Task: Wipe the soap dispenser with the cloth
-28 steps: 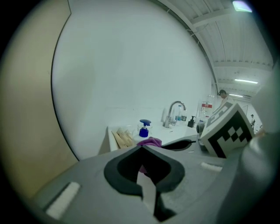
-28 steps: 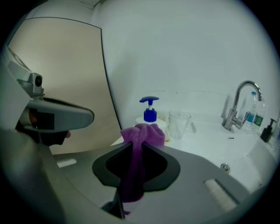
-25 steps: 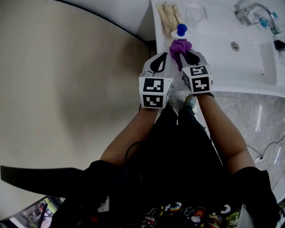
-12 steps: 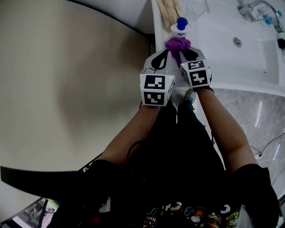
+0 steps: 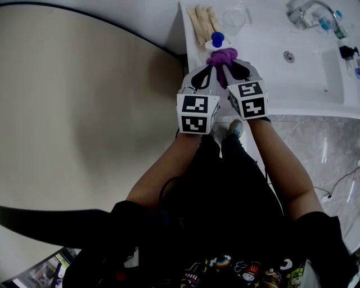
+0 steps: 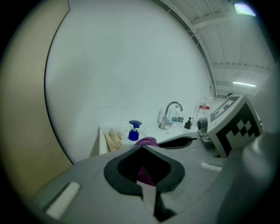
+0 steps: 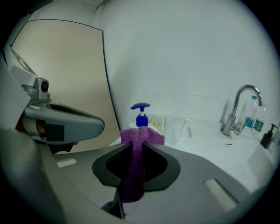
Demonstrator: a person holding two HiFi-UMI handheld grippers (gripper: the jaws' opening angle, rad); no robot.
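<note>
The soap dispenser, a pale bottle with a blue pump, stands near the left end of the white counter. It also shows in the right gripper view and the left gripper view. My right gripper is shut on a purple cloth, which sticks out past its tips right beside the dispenser; contact cannot be told. The cloth hangs down between the right gripper's jaws. My left gripper is just left of it, tips together and apart from the cloth, and looks the same in its own view.
Beige wooden sticks and a clear glass lie behind the dispenser. A chrome tap and the sink basin are to the right, with small bottles at the far right. The counter's left edge drops to a beige floor.
The right gripper and cloth pushed toward the dispenser, then eased back a little. The left gripper drifted slightly beside it. Both stay shut as before.
</note>
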